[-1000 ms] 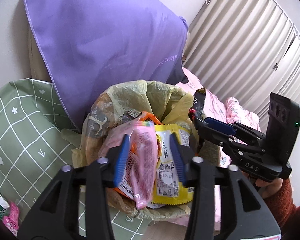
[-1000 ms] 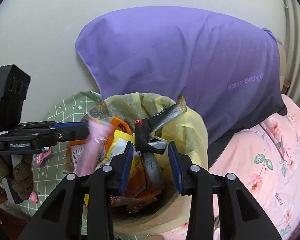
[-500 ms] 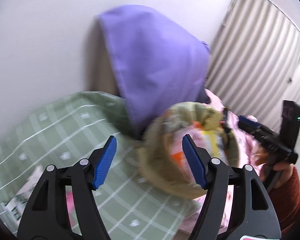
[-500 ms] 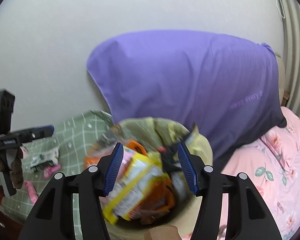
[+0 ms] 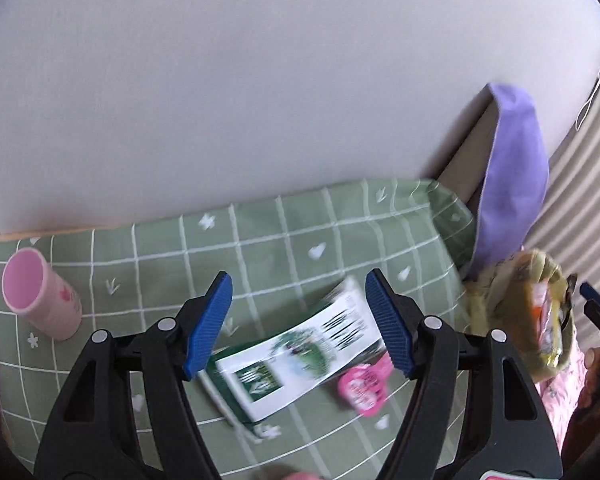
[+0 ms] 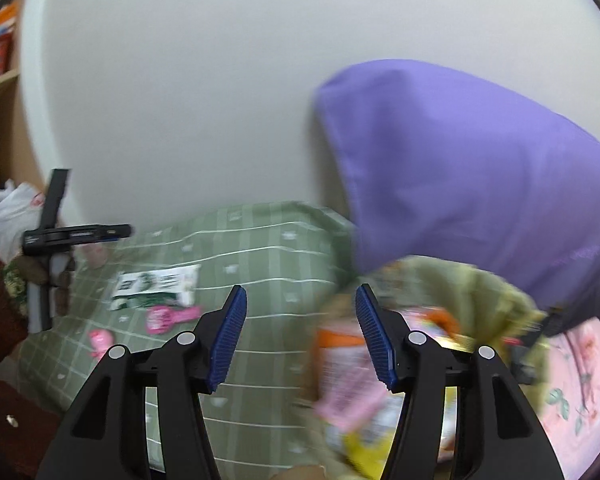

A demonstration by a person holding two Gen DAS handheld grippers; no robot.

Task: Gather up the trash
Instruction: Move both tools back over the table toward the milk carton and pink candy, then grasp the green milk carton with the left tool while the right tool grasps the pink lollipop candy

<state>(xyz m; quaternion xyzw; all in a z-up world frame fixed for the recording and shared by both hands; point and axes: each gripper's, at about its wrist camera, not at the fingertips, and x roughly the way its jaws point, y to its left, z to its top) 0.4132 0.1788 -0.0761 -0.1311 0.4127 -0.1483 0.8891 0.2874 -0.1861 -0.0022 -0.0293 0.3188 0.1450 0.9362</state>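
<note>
- A green checked blanket [image 5: 284, 236] is spread on the bed below a white wall [image 5: 260, 80].
- A purple pillow [image 6: 480, 168] is propped against that wall, beside a pink flowered sheet [image 6: 584, 364].
- A yellowish trash bag [image 6: 480, 292], stuffed with wrappers, is seen just in front of the pillow.
- The left claw [image 5: 298, 322] is held open above a green-and-white carton [image 5: 296, 354] lying on the blanket; its jaws have just been opening, nothing gripped.
- The right claw [image 6: 300, 336] is held open at the bag's edge, jaws just widened, nothing between them.
- A pink cup [image 5: 38, 294] is seen standing on the blanket.
- A pink wrapper [image 5: 364, 384] lies just beside the carton.
</note>
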